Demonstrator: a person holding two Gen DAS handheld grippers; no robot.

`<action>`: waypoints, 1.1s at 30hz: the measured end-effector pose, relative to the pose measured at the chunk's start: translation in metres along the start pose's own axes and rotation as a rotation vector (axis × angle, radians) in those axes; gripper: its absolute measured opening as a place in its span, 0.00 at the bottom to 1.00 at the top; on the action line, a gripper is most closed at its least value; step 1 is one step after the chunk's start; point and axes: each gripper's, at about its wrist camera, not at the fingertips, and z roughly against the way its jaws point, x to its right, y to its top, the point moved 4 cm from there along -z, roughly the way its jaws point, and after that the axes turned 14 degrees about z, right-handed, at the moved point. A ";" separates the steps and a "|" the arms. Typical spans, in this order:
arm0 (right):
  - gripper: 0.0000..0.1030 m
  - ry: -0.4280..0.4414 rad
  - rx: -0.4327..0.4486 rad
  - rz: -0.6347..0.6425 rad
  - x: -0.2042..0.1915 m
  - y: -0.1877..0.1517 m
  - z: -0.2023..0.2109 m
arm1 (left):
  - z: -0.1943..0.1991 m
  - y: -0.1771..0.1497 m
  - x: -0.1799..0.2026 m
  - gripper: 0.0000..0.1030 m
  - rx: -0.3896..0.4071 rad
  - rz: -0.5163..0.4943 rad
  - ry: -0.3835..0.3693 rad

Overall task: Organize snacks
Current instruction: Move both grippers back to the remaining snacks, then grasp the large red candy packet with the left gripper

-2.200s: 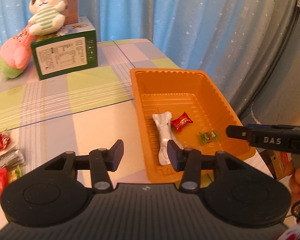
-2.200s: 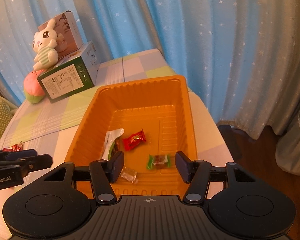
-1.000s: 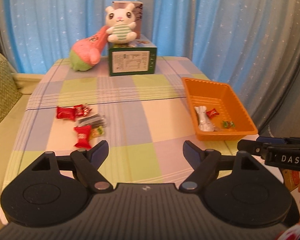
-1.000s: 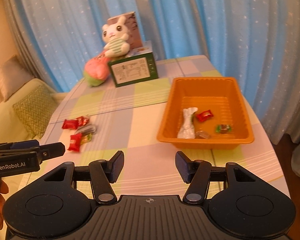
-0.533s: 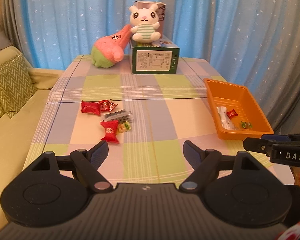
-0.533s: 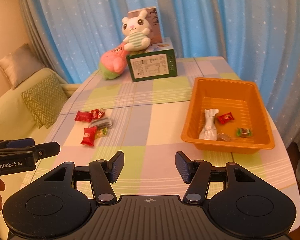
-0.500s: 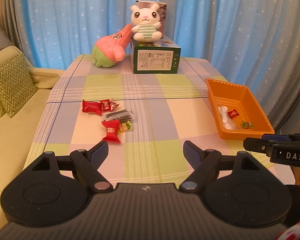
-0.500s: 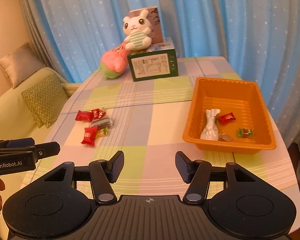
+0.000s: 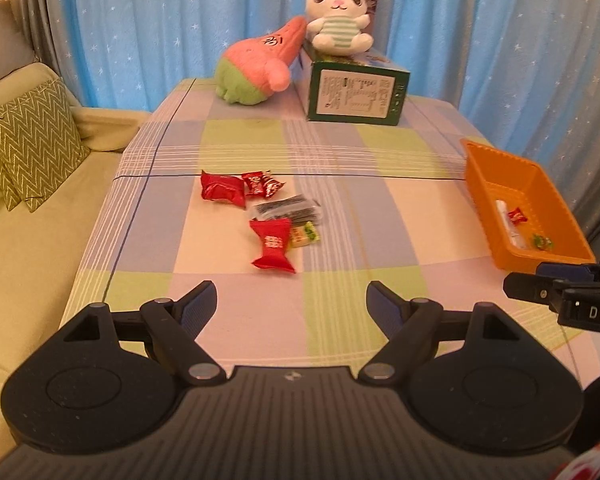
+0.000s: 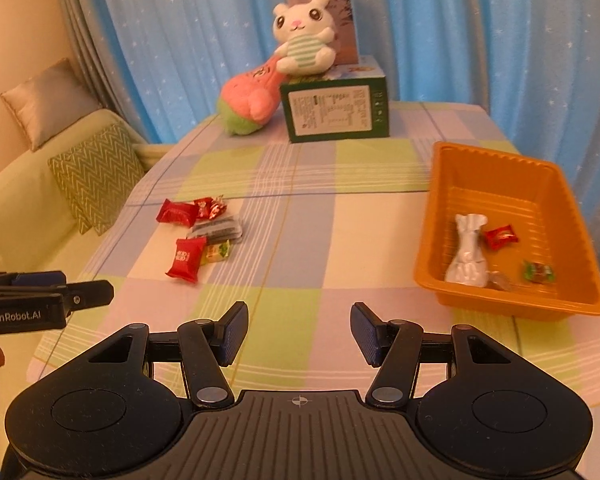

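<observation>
Left gripper (image 9: 290, 298) jaws spread wide, nothing between, held above near edge of checked tablecloth (image 9: 340, 152). Right gripper (image 10: 298, 330) likewise parted, empty. Loose snacks clustered left-centre: red packet (image 9: 273, 243) nearest, small green-yellow candy (image 9: 305, 235) touching its right side, dark wrapper (image 9: 288, 209) behind, two more red packets (image 9: 223, 190) farther left. Orange tray (image 10: 562, 184) at right edge holds white wrapper (image 10: 468, 256), red candy (image 10: 499, 237), green candy (image 10: 538, 272). Plush toys and green box (image 10: 336, 114) at far end.
</observation>
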 end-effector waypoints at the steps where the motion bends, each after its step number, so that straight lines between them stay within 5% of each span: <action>1: 0.55 0.002 -0.006 0.004 -0.001 0.000 -0.007 | -0.005 0.002 -0.003 0.78 -0.002 0.000 0.003; 25: 0.55 0.063 -0.097 0.135 -0.023 0.027 -0.154 | -0.111 0.033 -0.025 0.72 -0.028 -0.017 0.028; 33: 0.55 0.089 -0.065 0.191 -0.022 0.025 -0.182 | -0.145 0.030 -0.017 0.47 -0.041 -0.036 -0.006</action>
